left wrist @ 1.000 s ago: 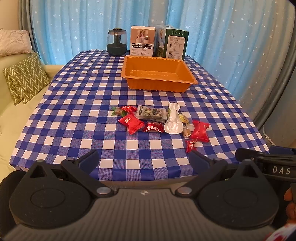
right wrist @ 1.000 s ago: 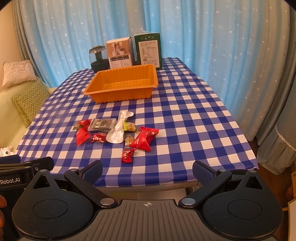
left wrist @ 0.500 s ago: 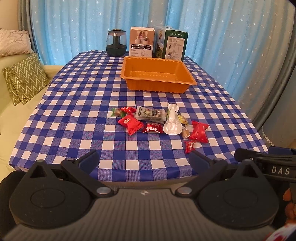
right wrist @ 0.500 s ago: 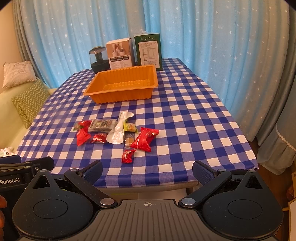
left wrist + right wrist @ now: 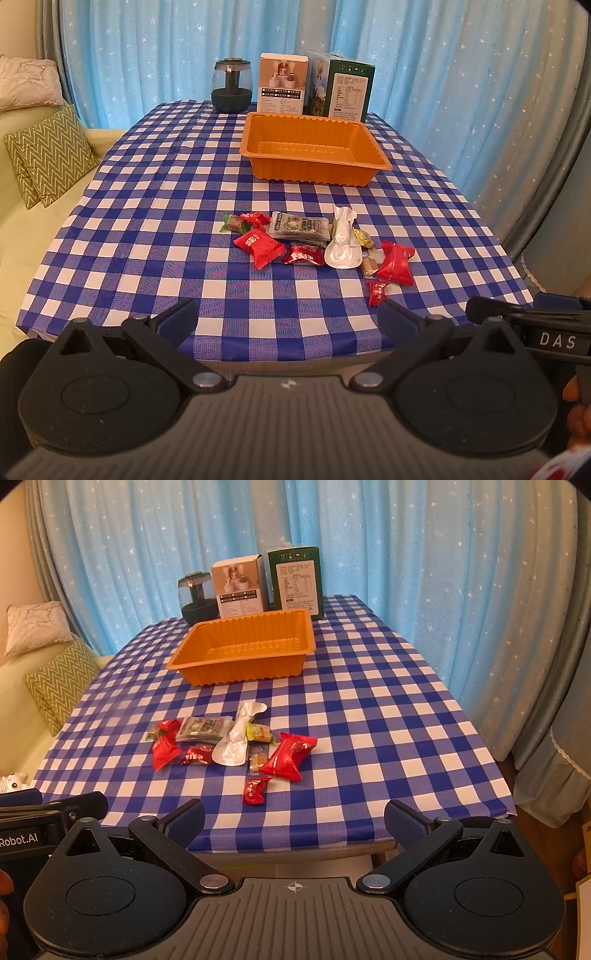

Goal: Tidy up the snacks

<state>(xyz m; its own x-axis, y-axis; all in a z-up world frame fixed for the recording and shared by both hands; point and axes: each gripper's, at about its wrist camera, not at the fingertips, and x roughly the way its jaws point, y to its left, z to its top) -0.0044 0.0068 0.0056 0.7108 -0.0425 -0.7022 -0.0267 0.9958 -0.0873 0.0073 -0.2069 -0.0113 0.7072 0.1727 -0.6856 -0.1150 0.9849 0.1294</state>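
Both jaws gape empty; white pouch (image 5: 342,242) lies lengthwise, neck toward orange tray (image 5: 314,173).

Left gripper (image 5: 288,319) wide open; right gripper (image 5: 294,819) wide open, side by side

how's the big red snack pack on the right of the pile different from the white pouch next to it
Colour: the big red snack pack is bright red with small print, while the white pouch is plain glossy white.
Shape: the red pack is a puffy pillow with crimped ends; the white pouch is rounded at its near end and tapers to a narrow far end.
Place: the red pack lies at the pile's right edge, the white pouch nearer its middle.
Both lie flat on the checked tablecloth, outside the orange tray.
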